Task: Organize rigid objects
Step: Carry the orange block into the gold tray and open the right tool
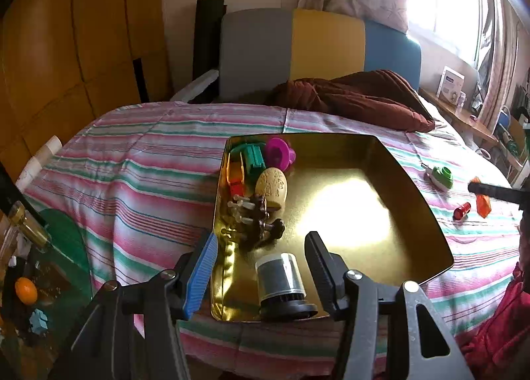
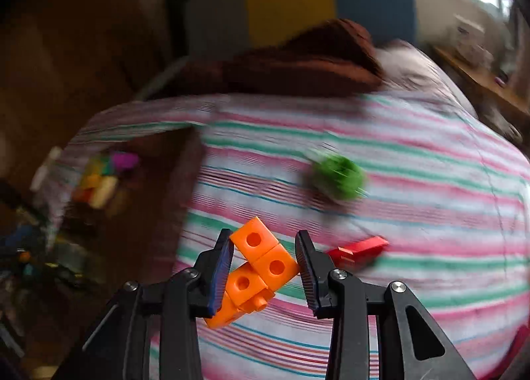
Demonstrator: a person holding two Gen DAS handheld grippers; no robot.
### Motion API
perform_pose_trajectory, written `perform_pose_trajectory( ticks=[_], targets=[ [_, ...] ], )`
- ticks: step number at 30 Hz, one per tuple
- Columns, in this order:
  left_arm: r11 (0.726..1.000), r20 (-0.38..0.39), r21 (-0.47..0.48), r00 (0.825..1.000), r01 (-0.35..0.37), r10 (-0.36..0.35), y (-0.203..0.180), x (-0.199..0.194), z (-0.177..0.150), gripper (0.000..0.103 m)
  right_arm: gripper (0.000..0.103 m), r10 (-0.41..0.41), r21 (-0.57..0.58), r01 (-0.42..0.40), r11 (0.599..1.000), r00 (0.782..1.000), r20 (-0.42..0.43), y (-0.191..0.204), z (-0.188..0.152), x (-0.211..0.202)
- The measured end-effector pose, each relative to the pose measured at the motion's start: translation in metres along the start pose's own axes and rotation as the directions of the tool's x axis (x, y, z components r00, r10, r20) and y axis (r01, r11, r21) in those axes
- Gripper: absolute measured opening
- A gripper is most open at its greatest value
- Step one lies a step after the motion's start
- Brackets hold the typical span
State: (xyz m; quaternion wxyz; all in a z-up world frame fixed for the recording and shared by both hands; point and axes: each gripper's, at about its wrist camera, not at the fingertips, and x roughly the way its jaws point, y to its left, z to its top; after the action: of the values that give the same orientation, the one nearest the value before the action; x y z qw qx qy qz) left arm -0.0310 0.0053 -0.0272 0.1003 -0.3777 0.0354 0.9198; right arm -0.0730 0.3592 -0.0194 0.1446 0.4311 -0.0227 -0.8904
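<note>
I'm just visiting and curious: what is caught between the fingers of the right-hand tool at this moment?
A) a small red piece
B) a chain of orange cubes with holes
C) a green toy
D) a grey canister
B: the right wrist view shows the orange cubes pinched between the right gripper fingers, lifted clear of the striped bedspread.

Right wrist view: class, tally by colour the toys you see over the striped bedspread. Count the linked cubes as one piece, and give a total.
Orange: 1, the linked cubes, held in the right gripper
Green: 1, the green toy, blurred, lying on the bedspread
Red: 1, the red piece, lying on the bedspread
Total: 3
</note>
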Motion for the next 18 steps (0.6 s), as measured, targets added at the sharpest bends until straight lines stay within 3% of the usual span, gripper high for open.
perform_pose_trajectory(
  ticks=[4,10,15,18],
  targets=[
    [1.000,-0.009,-0.009,1.000,0.004,-0.004,0.004,0.002,-0.004,0.055,0.039,0.099,-0.087,-0.098,0.991,0.995,0.013,0.060,0.011,0.002],
    [0.998,-0.017,-0.064,1.000,-0.014,0.013,0.026,0.003,-0.006,0.055,0.039,0.220,-0.200,-0.230,0.952,0.973,-0.073,0.152,0.009,0.036],
    [0.992,-0.026,-0.115,0.998,-0.056,0.053,0.051,0.003,-0.012,0.055,0.039,0.215,-0.245,-0.263,0.933,0.955,-0.204,0.208,-0.015,0.084],
    [0.987,-0.038,-0.142,0.997,-0.070,0.066,0.063,0.004,-0.017,0.055,0.038,0.135,-0.289,-0.214,0.933,0.953,-0.270,0.233,-0.033,0.114]
  ],
)
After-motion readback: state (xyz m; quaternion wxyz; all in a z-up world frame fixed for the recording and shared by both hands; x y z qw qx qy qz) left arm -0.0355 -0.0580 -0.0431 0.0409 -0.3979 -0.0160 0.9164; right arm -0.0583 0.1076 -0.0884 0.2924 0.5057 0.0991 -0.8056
